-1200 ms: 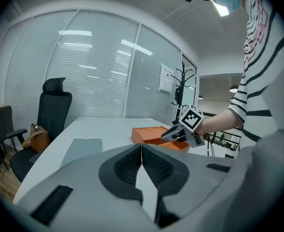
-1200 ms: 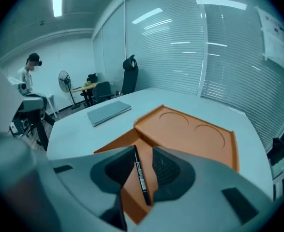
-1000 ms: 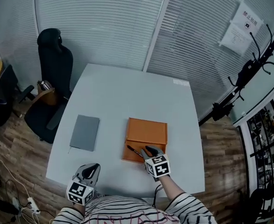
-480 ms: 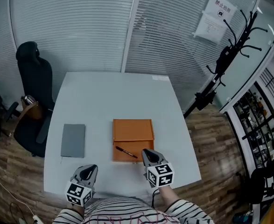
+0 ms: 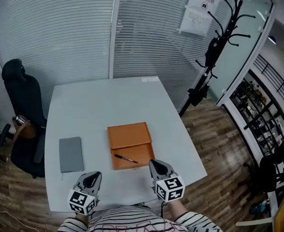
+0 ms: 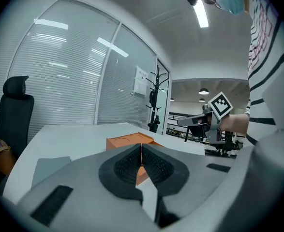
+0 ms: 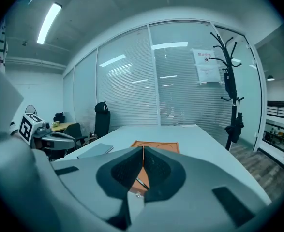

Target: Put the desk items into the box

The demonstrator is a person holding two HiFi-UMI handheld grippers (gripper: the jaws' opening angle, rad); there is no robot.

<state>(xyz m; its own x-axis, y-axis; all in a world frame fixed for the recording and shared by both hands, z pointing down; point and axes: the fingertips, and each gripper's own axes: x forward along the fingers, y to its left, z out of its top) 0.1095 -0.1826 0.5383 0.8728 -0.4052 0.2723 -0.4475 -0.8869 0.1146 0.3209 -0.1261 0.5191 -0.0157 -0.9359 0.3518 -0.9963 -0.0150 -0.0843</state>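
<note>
An open orange box [image 5: 128, 136] lies flat in the middle of the white table [image 5: 98, 100]. A black pen [image 5: 126, 158] lies inside its near half. A grey notebook [image 5: 71, 154] rests on the table left of the box. My right gripper [image 5: 156, 164] hovers at the near table edge, just right of the box, jaws closing to shut with nothing between them. In the right gripper view the pen [image 7: 142, 182] and box [image 7: 156, 145] show past the shut jaws. My left gripper [image 5: 94, 176] is shut and empty near the front edge, below the notebook.
A black office chair [image 5: 16, 81] stands at the table's left side. A coat stand [image 5: 214, 47] rises off the far right corner. Glass walls with blinds close the far side, with a paper notice [image 5: 198, 11] on them.
My right gripper has drawn back from the pen toward the near table edge. The pen stays in the orange box. The head view has swung to the right.
</note>
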